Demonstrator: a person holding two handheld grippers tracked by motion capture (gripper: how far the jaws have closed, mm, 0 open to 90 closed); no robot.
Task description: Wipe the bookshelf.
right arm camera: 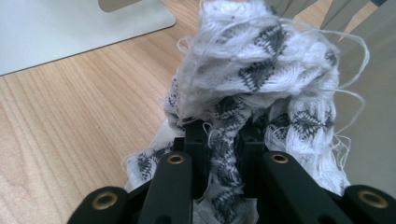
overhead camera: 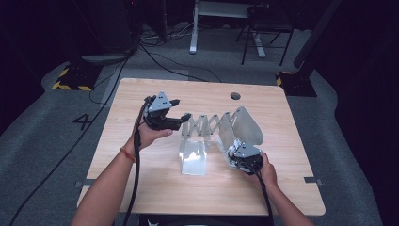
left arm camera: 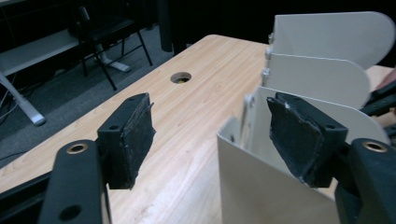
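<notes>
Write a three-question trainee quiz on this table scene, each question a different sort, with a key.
1. True or false: the right gripper is shut on a black-and-white cloth.
2. Multiple choice: the left gripper is A) clamped on the cloth, B) open with nothing between its pads, C) resting flat on the table.
3. Short answer: what joins the panels of the folding metal rack on the table?

Key: 1 true. 2 B. 3 A zigzag scissor linkage.
</notes>
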